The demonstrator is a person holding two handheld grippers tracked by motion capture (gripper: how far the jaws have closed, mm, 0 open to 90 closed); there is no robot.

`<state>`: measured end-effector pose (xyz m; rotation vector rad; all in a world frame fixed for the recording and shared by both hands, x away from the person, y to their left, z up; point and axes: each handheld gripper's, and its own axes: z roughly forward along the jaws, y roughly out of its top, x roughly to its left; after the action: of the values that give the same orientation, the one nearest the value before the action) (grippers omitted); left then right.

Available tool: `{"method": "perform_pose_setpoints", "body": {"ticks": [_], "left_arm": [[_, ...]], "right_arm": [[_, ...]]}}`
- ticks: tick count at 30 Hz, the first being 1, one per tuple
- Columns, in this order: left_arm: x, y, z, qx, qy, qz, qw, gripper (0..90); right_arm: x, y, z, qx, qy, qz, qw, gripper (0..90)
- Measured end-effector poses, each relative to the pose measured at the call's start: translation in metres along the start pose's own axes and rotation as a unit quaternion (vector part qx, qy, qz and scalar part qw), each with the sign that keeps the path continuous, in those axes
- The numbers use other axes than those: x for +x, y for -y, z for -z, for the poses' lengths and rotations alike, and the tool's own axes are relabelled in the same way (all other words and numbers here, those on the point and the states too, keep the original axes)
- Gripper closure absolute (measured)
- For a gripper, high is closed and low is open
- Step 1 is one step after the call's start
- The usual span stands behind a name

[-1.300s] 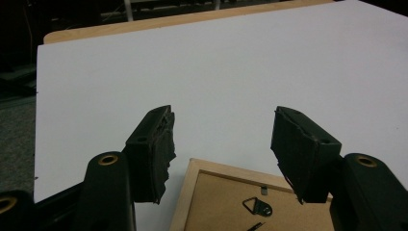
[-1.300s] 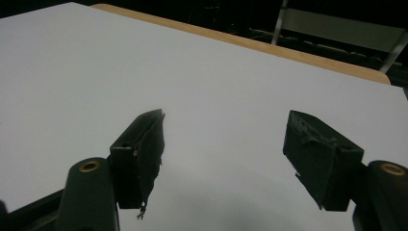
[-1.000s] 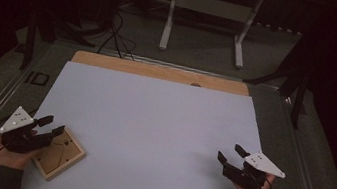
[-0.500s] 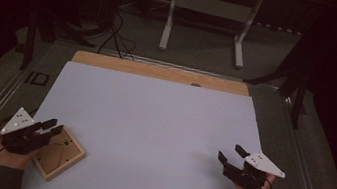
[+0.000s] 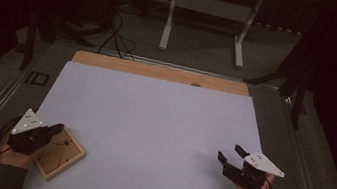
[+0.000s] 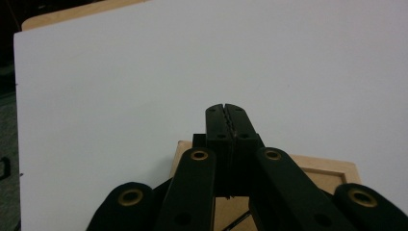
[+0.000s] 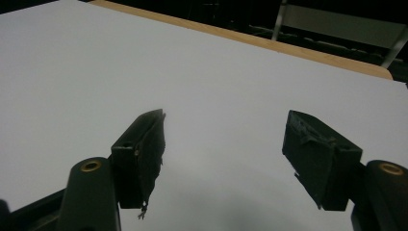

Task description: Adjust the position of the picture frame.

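Since the earlier high view, one change is noted: the left gripper [image 5: 52, 130] has just been closing its jaws, which stood apart a second ago and now meet. Both hands occupy the same places as before, and the shallow square wooden tray [image 5: 62, 155] lies where it lay.

Left side: in the left gripper view the left gripper [image 6: 224, 109] has its two black jaws pressed flat together, ribbed faces touching along their length, with nothing caught between them. It is clenched on itself and empty. Directly beneath and behind the jaws lies the wooden tray [image 6: 317, 166], pale, with a raised rim and a recessed floor. In the high view the tray sits at the near left corner of the white rectangular sheet [image 5: 152, 122] that covers the table, turned at an angle to the sheet's edges. The gripper hangs over the tray's left part; whether it touches the wood cannot be told.

Right side: the right gripper [image 5: 229, 154] is held near the near right corner of the sheet, well apart from the tray. In the right gripper view its jaws [image 7: 223, 144] stand wide apart, released, with bare white sheet [image 7: 216, 82] between them.

A strip of light wooden tabletop [image 5: 160, 71] shows beyond the sheet's far edge.
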<state>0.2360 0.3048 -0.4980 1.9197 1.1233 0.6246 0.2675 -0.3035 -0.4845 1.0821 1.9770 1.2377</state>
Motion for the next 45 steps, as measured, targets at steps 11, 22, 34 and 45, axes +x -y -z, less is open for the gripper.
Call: {"method": "perform_pose_setpoints", "body": {"ticks": [11, 22, 34, 45], "left_arm": [[0.002, 0.003, -0.014, 0.027, -0.018, 0.005, 0.9995, 90.0], [0.003, 0.005, -0.023, 0.048, -0.034, 0.0, 0.9983, 90.0], [0.002, 0.004, -0.03, 0.07, -0.044, -0.007, 0.9966, 90.0], [-0.013, -0.004, -0.039, 0.075, -0.032, -0.04, 0.9958, 90.0]], "right_arm": [[0.001, 0.0, -0.001, 0.0, -0.003, 0.004, 1.0, 30.3], [-0.001, 0.001, 0.0, -0.003, -0.003, -0.003, 1.0, 30.2], [-0.002, 0.001, 0.002, -0.006, -0.004, -0.002, 1.0, 30.0], [0.0, 0.001, 0.0, -0.002, -0.007, 0.002, 1.0, 29.9]]}}
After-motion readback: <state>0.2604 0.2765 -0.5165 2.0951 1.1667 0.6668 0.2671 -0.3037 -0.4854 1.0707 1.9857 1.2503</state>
